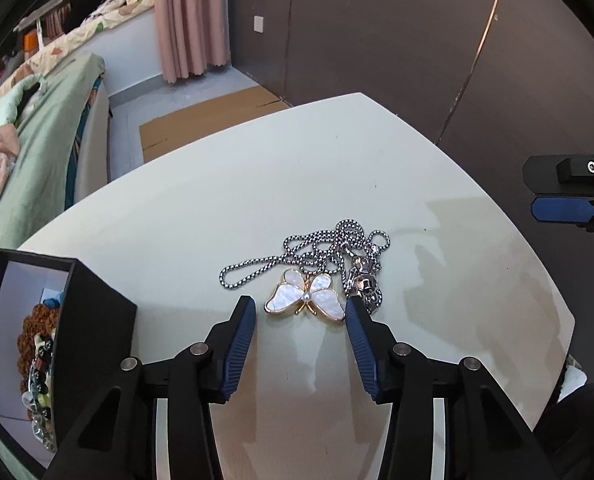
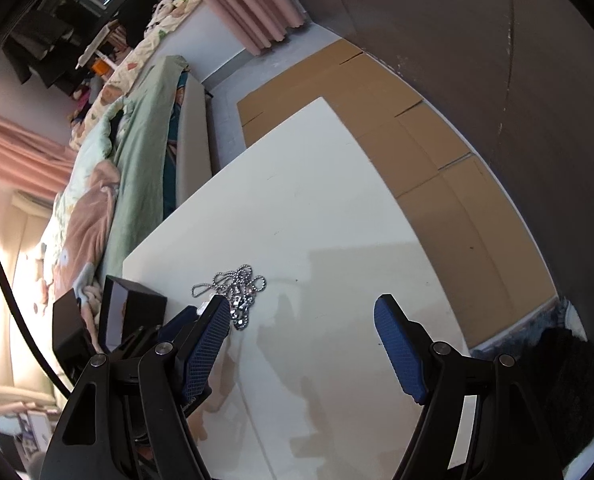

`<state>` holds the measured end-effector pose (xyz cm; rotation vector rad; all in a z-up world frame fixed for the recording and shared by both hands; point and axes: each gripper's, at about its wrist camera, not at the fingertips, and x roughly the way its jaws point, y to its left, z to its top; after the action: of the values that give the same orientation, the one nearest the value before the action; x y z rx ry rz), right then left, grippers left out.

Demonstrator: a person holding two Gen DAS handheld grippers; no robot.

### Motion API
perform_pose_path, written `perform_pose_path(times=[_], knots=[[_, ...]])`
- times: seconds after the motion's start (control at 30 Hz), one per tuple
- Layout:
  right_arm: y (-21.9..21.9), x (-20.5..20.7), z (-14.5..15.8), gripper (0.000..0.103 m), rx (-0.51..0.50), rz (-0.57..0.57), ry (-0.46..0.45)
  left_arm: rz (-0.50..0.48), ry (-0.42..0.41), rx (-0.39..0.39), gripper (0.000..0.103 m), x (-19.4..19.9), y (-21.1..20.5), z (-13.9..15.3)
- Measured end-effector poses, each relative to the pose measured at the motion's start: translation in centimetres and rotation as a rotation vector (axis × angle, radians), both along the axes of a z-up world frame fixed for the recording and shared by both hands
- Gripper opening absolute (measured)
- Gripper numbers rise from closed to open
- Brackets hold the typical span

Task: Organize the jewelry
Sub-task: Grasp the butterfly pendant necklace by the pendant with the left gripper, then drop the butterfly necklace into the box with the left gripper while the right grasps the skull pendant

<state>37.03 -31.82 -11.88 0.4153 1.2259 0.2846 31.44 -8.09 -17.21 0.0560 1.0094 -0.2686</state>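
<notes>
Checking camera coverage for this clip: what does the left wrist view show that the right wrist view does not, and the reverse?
Only the left wrist view: the butterfly pendant between the open left gripper fingers, untouched, and beaded jewelry inside the black box.

Only the right wrist view: the right gripper open and empty over bare table.

Both: the silver chain, the white table, the black box, the bed.

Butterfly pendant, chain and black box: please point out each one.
Butterfly pendant (image 1: 305, 297): left wrist view, on its centre pearl.
Chain (image 1: 257, 267): left wrist view, on its left loop.
Black box (image 1: 97, 312): left wrist view, on its outer wall.
</notes>
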Motion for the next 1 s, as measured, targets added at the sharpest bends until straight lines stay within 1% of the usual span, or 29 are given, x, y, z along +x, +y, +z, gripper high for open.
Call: perform_pose_path(times=[0.03, 0.07, 0.13, 0.27, 0.37, 0.43, 0.83, 1.0], knots=[[0.1, 0.0, 0.0, 0.075, 0.000, 0.000, 0.000, 0.001, -0.004, 0.003, 0.047, 0.1, -0.1, 0.0], [0.1, 0.0, 0.0, 0.075, -0.001, 0.001, 0.001, 0.003, -0.009, 0.009, 0.043, 0.1, -0.1, 0.0], [0.2, 0.0, 0.0, 0.075, -0.004, 0.007, 0.003, 0.005, -0.014, 0.008, 0.043, 0.1, -0.1, 0.0], [1.1, 0.2, -0.2, 0.075, -0.014, 0.023, 0.006, 0.009, -0.022, -0.019, 0.042, 0.0, 0.2, 0.4], [1.7, 0.3, -0.4, 0.075, -0.022, 0.031, 0.009, 0.006, -0.057, -0.009, 0.042, -0.6, 0.4, 1.5], [2.2, 0.3, -0.6, 0.075, -0.029, 0.038, 0.013, 0.009, -0.074, -0.017, 0.042, -1.0, 0.7, 2.3], [6.4, 0.1, -1.6, 0.075, -0.102, 0.101, 0.008, 0.089, -0.132, -0.110, 0.042, -1.9, 4.2, 5.7], [7.9, 0.1, -2.1, 0.075, -0.140, 0.112, 0.004, 0.123, -0.171, -0.126, 0.042, -2.2, 5.8, 7.1]])
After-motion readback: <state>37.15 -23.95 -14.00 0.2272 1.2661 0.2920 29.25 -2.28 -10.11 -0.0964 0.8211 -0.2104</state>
